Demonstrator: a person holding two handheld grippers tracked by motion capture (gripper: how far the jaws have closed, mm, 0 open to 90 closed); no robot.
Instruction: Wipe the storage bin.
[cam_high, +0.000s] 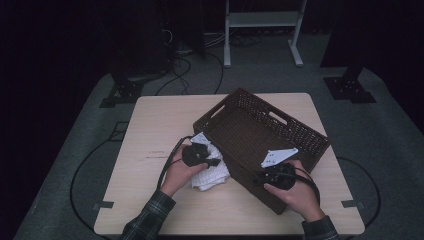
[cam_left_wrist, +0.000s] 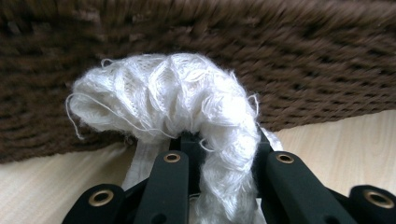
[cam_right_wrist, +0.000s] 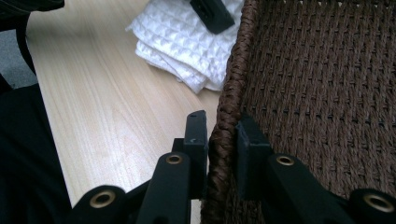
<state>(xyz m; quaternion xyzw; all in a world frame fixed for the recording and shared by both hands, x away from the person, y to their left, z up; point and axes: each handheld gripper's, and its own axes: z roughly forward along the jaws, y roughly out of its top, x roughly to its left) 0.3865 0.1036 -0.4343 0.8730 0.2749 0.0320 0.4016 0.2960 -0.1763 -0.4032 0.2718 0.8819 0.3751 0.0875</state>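
Baskets: one, a dark brown woven basket (cam_high: 260, 132), rectangular, set askew on the counter (cam_high: 150, 130), with slot handles cut in its walls.
Cloths: one, a white waffle-weave cloth (cam_high: 212, 175), folded in layers, on the counter just beside the basket's left wall.
Grippers: two, one in each of the person's hands; both forearms come in from the bottom of the high view in plaid sleeves.
Left gripper (cam_high: 212, 162): over the cloth, beside the basket wall.
Left jaws: closed on a bunched fold of the cloth (cam_left_wrist: 196, 107); in the left gripper view the white fabric arches up between the two black jaws and spills over them, with the basket's woven wall (cam_left_wrist: 303, 56) close behind.
Right gripper (cam_high: 261, 178): at the basket's near left edge, close to the front corner.
Right jaws: clamped on the basket's braided rim (cam_right_wrist: 229, 116), one jaw outside the wall and one inside, both touching the weave.
Cloth seen from the right gripper view: the folded stack (cam_right_wrist: 187, 42) lies on the counter touching the outside of the basket wall, with a black jaw of the other gripper resting on top of it.
Counter: one, light wood, rounded corners.
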